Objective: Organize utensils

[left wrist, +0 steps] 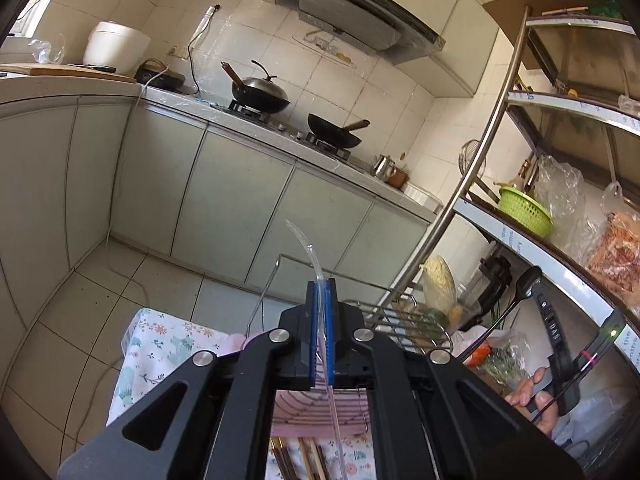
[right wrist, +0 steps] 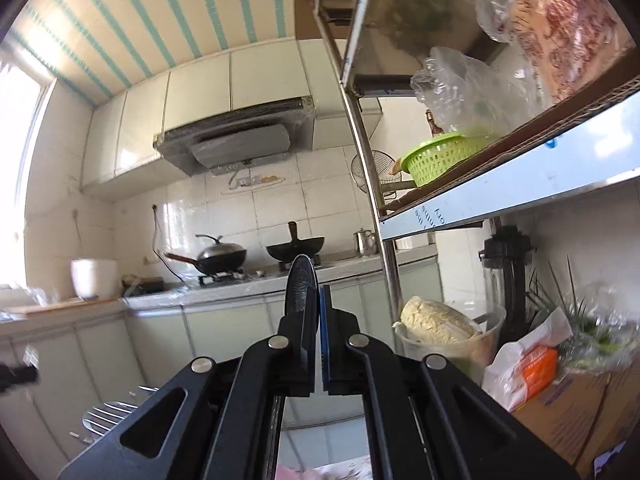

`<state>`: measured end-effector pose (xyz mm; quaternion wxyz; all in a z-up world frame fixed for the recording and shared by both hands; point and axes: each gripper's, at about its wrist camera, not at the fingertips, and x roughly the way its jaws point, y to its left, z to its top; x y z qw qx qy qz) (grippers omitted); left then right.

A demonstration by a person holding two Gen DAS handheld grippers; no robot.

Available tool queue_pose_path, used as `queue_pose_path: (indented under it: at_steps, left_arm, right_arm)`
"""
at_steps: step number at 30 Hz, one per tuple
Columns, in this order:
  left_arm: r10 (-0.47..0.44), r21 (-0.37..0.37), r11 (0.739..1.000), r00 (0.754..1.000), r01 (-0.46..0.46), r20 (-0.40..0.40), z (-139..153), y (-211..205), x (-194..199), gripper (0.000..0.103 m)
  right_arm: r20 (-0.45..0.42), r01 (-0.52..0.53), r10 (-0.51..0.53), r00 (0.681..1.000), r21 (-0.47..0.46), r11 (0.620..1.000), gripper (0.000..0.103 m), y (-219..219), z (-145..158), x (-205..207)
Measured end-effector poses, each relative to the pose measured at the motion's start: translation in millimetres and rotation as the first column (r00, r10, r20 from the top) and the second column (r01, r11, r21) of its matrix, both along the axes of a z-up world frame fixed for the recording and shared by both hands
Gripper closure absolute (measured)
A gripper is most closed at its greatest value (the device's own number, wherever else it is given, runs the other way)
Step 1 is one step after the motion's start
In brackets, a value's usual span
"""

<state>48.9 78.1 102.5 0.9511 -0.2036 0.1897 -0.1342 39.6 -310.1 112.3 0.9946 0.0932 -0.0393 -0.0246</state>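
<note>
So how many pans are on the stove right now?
2. A lidded wok sits on the burner nearer the rice cooker; an open pan sits on the burner nearer the kettle. No others visible.

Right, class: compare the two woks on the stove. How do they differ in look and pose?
1. The left wok wears a domed metal lid with a curved handle; the right wok is open.
2. In the left wrist view, the left wok's long handle points up and left, while the right wok's brown handle points right.
3. The left wok sits farther along the counter, nearer the white rice cooker.
Both are dark, round and rest on burners.
</note>
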Motion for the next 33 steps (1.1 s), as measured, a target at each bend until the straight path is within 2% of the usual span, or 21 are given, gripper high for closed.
queue_pose_path:
  at_steps: [5,9,13,18,20,24,30,33]
  left_arm:
    - [0.046,0.028,0.998,0.999,-0.047,0.026,6,-2,19,0.101]
    - [0.112,0.054,0.992,0.989,-0.117,0.093,18,-5,36,0.101]
    - [0.224,0.137,0.956,0.947,-0.259,0.232,18,-21,44,0.101]
    - [0.268,0.217,0.912,0.908,-0.347,0.323,-2,-42,60,0.101]
    - [0.273,0.255,0.894,0.900,-0.368,0.340,-11,-48,63,0.101]
    - [0.252,0.289,0.897,0.923,-0.336,0.292,-33,-51,67,0.101]
    - [0.194,0.280,0.932,0.968,-0.232,0.159,-57,-43,65,0.101]
    - [0.165,0.269,0.946,0.982,-0.183,0.089,-67,-39,66,0.101]
  right_arm:
    - [-0.108,-0.042,0.036,0.993,-0.049,0.998,0.102,8,-21,26]
    - [-0.181,-0.091,0.071,0.981,-0.102,0.991,0.102,16,-40,31]
    - [-0.230,-0.121,0.091,0.969,-0.119,0.986,0.102,22,-57,29]
    - [-0.298,-0.152,0.126,0.946,-0.067,0.986,0.101,17,-71,33]
    - [-0.320,-0.159,0.136,0.937,-0.046,0.986,0.101,14,-74,34]
    - [-0.355,-0.165,0.150,0.923,-0.013,0.986,0.101,9,-81,35]
    - [-0.372,-0.168,0.162,0.914,0.017,0.986,0.101,3,-80,35]
    - [-0.396,-0.184,0.183,0.900,0.035,0.982,0.098,2,-81,38]
